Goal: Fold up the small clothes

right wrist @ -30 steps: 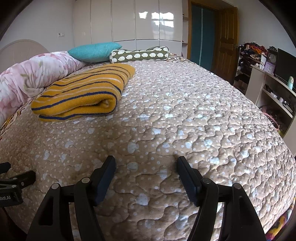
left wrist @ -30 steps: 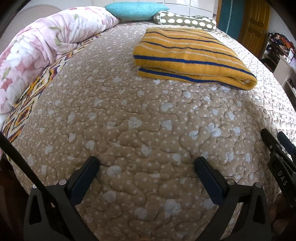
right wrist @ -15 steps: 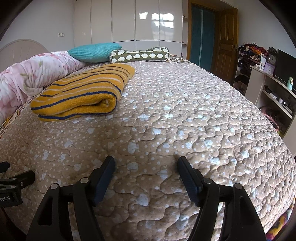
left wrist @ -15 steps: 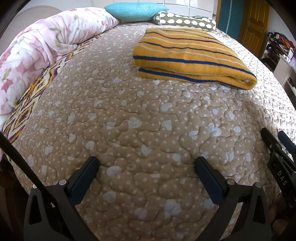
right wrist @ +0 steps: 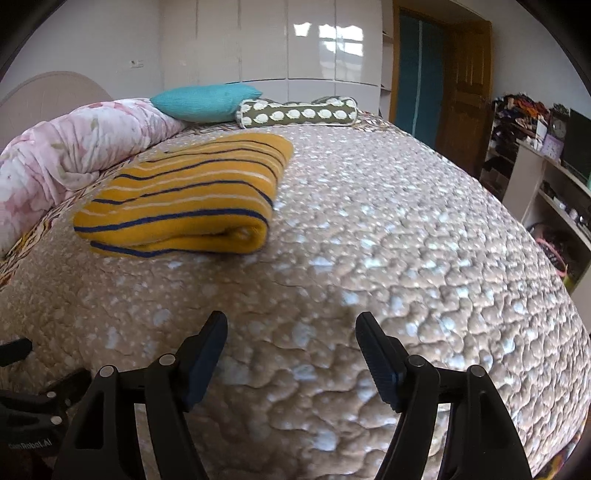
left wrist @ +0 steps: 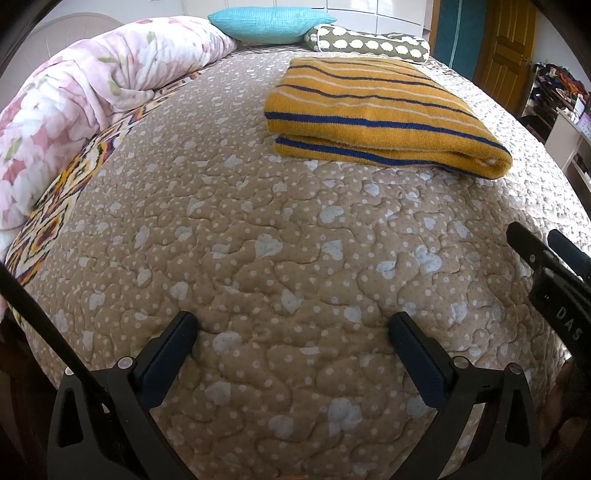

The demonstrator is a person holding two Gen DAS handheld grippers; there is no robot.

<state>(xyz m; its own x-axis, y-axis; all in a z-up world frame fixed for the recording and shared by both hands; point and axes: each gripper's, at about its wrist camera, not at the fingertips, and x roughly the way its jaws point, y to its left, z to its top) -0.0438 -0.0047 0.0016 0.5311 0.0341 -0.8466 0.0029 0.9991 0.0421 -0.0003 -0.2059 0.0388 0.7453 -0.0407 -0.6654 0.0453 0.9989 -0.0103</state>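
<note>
Here, the folded yellow striped garment (left wrist: 380,122) lies flat on my bed's quilted cover (left wrist: 280,251), well ahead of both tools. My left tool (left wrist: 291,354) and right tool (right wrist: 291,354) gape wide, holding nothing, near the quilt's front edge.

Quilted tan bed (left wrist: 280,236), folded striped garment (left wrist: 373,114), floral duvet (left wrist: 85,92), pillows (left wrist: 266,24)

Mustard garment (left wrist: 373,110) blue-striped; tan bedspread (left wrist: 295,258) white-dotted.
</note>
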